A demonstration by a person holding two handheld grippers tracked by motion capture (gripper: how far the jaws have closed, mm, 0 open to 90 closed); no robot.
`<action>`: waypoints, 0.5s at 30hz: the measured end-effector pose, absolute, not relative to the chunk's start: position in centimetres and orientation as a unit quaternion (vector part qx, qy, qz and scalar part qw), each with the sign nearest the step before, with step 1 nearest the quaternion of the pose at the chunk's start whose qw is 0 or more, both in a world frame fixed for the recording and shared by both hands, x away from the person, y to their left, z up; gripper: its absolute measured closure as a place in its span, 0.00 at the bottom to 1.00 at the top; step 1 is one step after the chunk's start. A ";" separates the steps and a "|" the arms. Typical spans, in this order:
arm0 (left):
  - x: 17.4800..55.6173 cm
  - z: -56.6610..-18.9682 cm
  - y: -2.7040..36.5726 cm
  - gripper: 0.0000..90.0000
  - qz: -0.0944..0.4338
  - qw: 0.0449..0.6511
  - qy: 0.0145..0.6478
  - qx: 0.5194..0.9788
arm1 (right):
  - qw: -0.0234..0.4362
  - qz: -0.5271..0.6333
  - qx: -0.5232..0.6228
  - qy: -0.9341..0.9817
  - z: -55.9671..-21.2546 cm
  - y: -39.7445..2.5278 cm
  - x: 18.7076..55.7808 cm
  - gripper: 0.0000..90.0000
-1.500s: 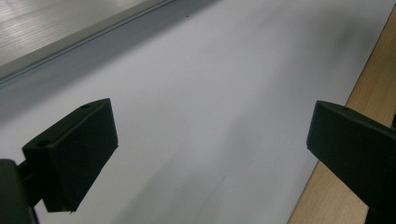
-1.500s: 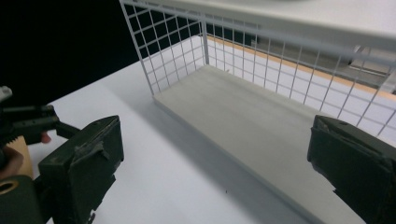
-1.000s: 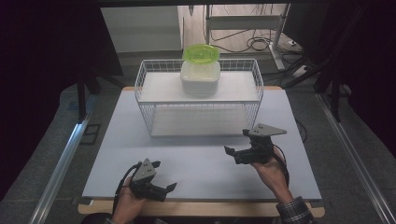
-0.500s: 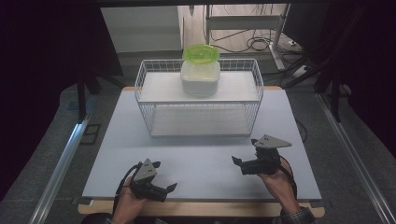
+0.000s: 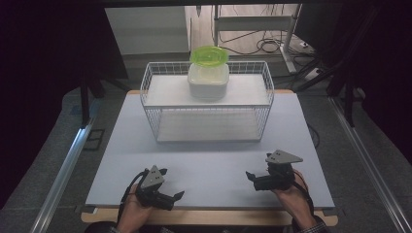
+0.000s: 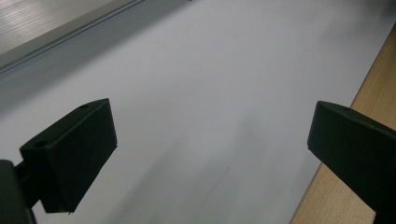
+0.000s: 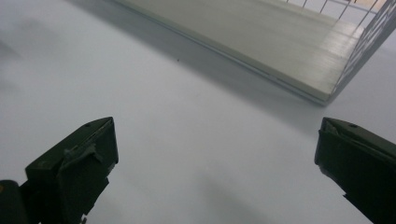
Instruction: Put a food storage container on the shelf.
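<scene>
matt black plastic right gripper (image 5: pixel 255 178)

Surroundings sitting quiet around the work area.
A pale mat (image 5: pixel 209 160) is covering the wooden table (image 5: pixel 218 217) mid-frame, cables (image 5: pixel 265 46) are trailing across the floor at upper right, and a metal rail (image 5: pixel 63 170) is running down the left.

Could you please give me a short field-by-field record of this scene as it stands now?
surface: pale table
rack: white wire rack at the far side of the table
container: white container with green lid, on the rack's top shelf
left tongs: open, holding nothing, low at the near edge
right tongs: open, holding nothing, near the front right
contact: neither tongs touch the rack or container
</scene>
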State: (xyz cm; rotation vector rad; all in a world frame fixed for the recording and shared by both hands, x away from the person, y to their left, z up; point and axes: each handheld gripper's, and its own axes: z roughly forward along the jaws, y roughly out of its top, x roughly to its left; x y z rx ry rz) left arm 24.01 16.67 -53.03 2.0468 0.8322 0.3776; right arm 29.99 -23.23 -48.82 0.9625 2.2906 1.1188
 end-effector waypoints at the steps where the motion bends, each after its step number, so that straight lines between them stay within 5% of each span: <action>1: 24.0 -53.0 16.7 0.01 0.152 0.435 0.335 0.822 | 0.207 0.399 0.346 0.824 -49.0 -23.3 30.0 0.00; 15: 24.0 -53.4 16.4 0.01 0.161 0.415 0.330 0.833 | 0.177 0.362 0.364 0.839 -51.0 -23.6 29.9 0.00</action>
